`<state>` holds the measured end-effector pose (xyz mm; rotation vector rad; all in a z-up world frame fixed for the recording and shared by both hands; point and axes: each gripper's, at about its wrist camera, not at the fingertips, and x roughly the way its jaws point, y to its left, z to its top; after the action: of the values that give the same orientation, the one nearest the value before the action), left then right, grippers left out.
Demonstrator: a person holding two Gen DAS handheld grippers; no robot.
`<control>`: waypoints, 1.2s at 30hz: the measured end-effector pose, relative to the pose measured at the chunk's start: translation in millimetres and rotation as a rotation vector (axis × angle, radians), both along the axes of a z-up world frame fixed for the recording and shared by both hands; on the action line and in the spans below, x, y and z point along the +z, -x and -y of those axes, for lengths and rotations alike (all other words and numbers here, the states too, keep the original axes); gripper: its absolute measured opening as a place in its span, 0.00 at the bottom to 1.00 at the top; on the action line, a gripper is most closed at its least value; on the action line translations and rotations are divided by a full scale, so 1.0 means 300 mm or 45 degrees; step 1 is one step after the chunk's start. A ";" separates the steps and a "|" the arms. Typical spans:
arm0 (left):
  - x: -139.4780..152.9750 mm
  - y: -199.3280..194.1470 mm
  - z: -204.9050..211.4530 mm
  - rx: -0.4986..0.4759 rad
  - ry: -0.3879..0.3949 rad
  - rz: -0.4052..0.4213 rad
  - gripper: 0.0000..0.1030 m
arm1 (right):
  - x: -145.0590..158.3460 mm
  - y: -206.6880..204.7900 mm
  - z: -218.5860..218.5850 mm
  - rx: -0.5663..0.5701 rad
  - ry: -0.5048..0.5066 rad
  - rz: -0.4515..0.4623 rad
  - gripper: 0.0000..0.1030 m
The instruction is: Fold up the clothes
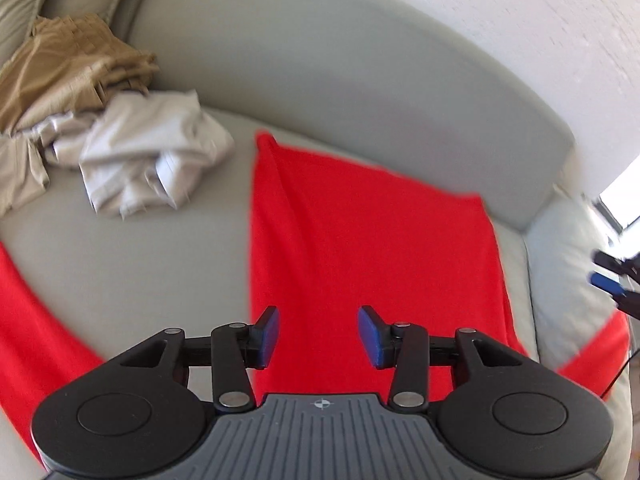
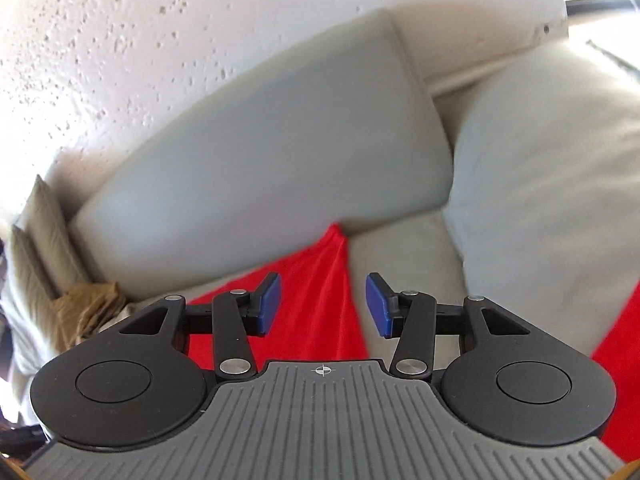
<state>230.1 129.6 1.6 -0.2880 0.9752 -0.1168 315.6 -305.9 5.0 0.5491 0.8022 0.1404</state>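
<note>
A red garment (image 1: 360, 256) lies spread flat on the seat of a grey sofa (image 1: 320, 92), its far edge near the backrest. My left gripper (image 1: 318, 336) hovers above its near part with the blue pads apart and nothing between them. The right gripper (image 1: 612, 280) shows at the right edge of the left wrist view, over the sofa's arm. In the right wrist view the right gripper (image 2: 323, 305) is open and empty above a corner of the red garment (image 2: 316, 280).
A crumpled white garment (image 1: 152, 156) and a tan one (image 1: 68, 76) lie piled at the left of the seat. A light cushion (image 2: 552, 184) sits against the right arm. A rough white wall (image 2: 140, 28) rises behind the backrest (image 2: 280, 152).
</note>
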 end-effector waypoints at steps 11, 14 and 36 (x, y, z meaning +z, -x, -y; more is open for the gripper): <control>-0.274 0.095 0.119 0.197 -0.496 -0.025 0.19 | -0.486 -0.073 -0.109 -0.049 -0.089 -0.372 0.00; -0.280 0.103 0.069 0.244 -0.523 -0.033 0.25 | -0.472 -0.021 0.024 -0.250 0.044 -0.293 0.00; -0.150 0.351 0.130 0.242 -0.344 -0.119 0.21 | -0.313 0.343 0.121 -0.354 0.095 -0.334 0.05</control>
<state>124.7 90.6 -43.3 -0.1368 1.0376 0.2028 212.8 -342.0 -88.7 0.6097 0.9720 -0.2209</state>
